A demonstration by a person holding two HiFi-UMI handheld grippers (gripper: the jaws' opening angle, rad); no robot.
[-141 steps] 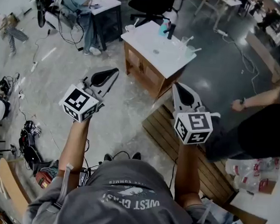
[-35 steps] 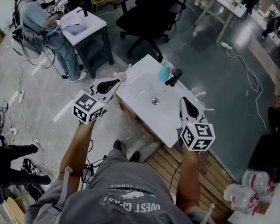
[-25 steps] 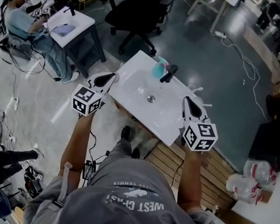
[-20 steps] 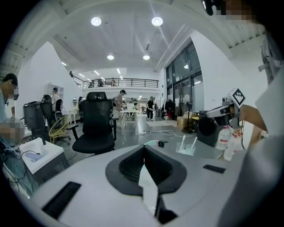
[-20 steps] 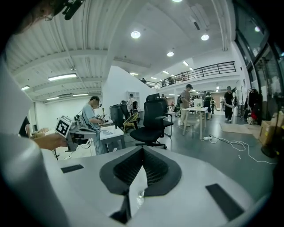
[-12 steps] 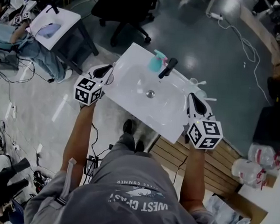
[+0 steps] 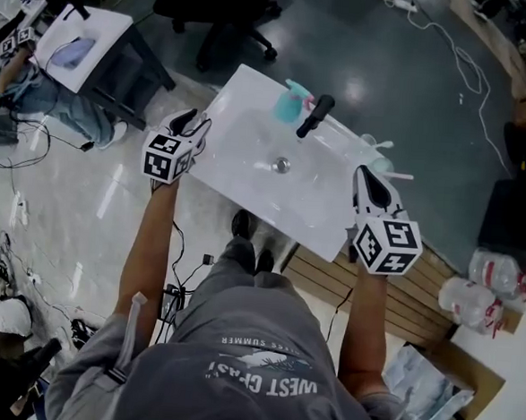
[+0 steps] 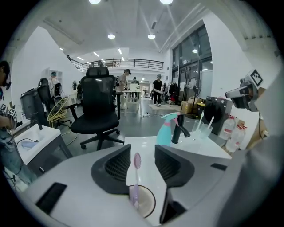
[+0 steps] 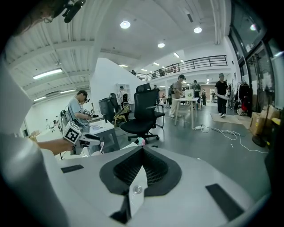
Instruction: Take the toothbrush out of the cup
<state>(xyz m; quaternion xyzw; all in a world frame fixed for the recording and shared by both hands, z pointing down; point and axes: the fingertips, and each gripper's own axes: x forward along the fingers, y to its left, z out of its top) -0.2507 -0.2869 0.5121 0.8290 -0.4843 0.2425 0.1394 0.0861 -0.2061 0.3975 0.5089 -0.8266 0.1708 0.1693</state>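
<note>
Our left hand-held gripper point(image 8: 142, 150) had just been opening. Its jaws stood wide, with the lilac toothbrush point(image 8: 135, 181) upright between them, clear of both pads. The toothbrush sat in the cup point(image 8: 150, 203) by the white bench's point(image 7: 238, 178) left edge. Our right hand-held gripper point(image 9: 141, 149) hovered near the right edge, jaws together, empty.

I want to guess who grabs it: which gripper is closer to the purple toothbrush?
Left. The left gripper, jaws just opened, has the toothbrush between them; the right gripper is across the sink.
</note>
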